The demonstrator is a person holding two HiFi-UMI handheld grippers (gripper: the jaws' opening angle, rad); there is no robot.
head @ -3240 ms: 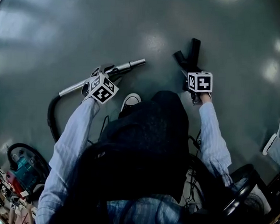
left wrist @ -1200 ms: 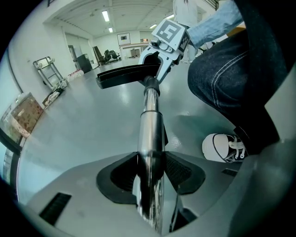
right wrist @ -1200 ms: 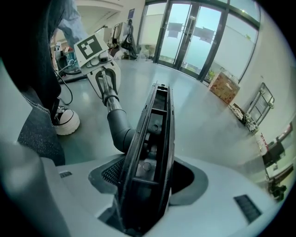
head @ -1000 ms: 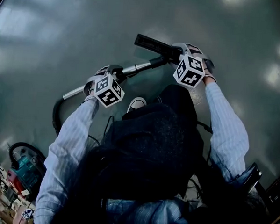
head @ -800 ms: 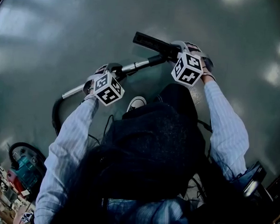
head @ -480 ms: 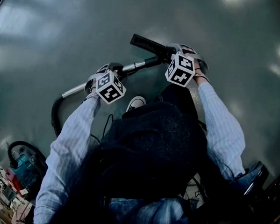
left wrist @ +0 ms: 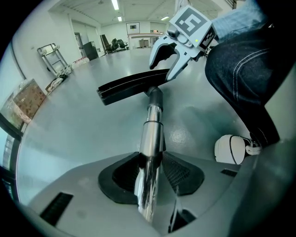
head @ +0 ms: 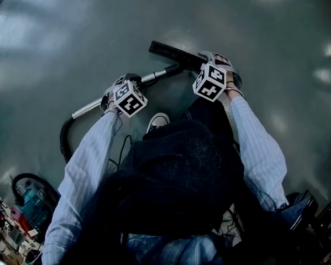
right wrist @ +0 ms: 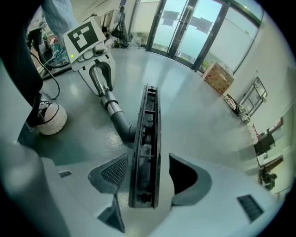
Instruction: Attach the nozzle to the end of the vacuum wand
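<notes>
Two tools low over grey floor (head: 77,30), left tool (left wrist: 151,173) just tightened on chrome vacuum wand (left wrist: 151,134), right tool (right wrist: 148,173) clamped on black floor nozzle (right wrist: 147,139), neck joined to wand's end.

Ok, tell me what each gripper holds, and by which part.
Left gripper: the metal wand, by its shaft behind the tip; its jaws have just been closing on it. Right gripper: the black nozzle, by one end of its long head.
</notes>
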